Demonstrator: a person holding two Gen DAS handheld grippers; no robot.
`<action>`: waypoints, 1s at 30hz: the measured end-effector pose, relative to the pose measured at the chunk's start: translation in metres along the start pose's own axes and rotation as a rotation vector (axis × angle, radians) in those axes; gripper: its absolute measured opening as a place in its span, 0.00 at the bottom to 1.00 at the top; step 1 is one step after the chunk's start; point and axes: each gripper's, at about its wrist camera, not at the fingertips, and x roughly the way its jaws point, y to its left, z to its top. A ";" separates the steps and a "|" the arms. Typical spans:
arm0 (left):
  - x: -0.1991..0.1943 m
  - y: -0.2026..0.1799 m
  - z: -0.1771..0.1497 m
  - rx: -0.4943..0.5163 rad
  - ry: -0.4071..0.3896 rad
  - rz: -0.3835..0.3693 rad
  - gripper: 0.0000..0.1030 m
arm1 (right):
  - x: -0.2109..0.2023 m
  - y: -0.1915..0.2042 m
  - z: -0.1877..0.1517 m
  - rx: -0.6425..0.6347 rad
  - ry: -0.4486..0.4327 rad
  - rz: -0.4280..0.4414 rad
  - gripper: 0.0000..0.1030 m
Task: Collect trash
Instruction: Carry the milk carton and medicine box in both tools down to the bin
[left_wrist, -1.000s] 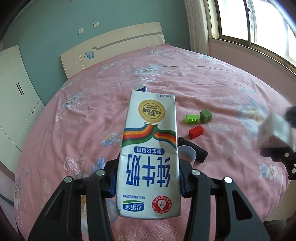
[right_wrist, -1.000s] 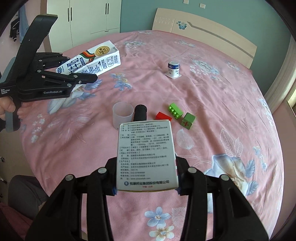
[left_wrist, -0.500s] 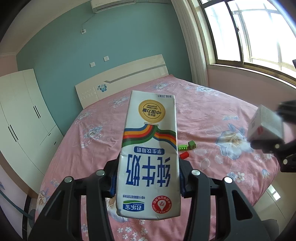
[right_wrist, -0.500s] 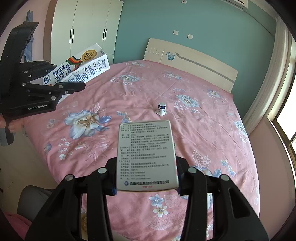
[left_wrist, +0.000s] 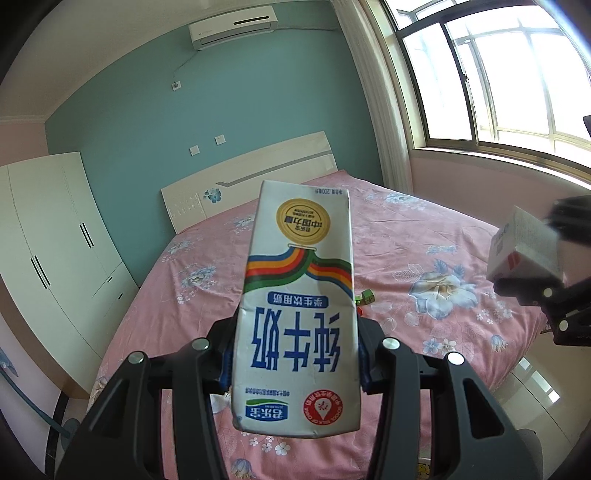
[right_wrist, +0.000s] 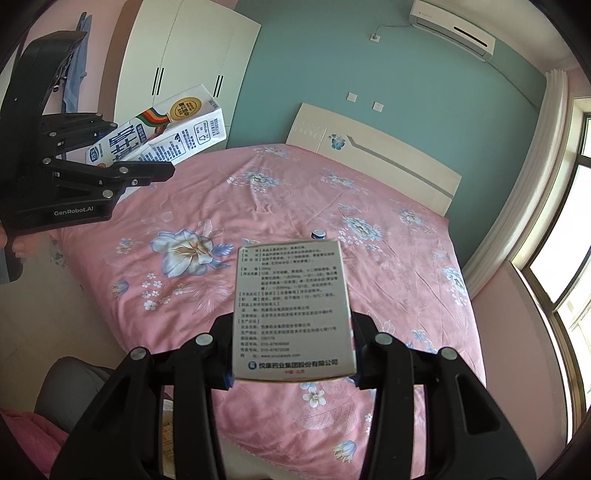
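My left gripper (left_wrist: 295, 354) is shut on a white milk carton (left_wrist: 299, 306) with blue characters and a rainbow band, held high above the pink bed. The carton also shows in the right wrist view (right_wrist: 159, 129), upper left, in that gripper (right_wrist: 147, 162). My right gripper (right_wrist: 291, 350) is shut on a small white medicine box (right_wrist: 291, 310) with printed text. The box also shows at the right edge of the left wrist view (left_wrist: 524, 247).
The pink floral bed (right_wrist: 369, 206) lies below, with a small blue-topped can (right_wrist: 318, 234) and small green blocks (left_wrist: 366, 296) on it. A white wardrobe (left_wrist: 48, 251) stands left, a window (left_wrist: 517, 74) right. A grey bin-like shape (right_wrist: 70, 387) sits lower left.
Both grippers have risen and pulled back from the bed with their items held. The bed objects look much smaller and the walls and window have come into view.
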 end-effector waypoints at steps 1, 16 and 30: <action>-0.005 0.001 -0.002 -0.003 0.002 -0.002 0.49 | -0.002 0.002 -0.003 -0.001 0.004 0.002 0.43; 0.000 0.009 -0.075 -0.030 0.176 -0.060 0.49 | 0.020 0.039 -0.050 -0.024 0.113 0.078 0.43; 0.063 -0.030 -0.205 -0.046 0.491 -0.176 0.49 | 0.104 0.076 -0.139 0.077 0.326 0.242 0.43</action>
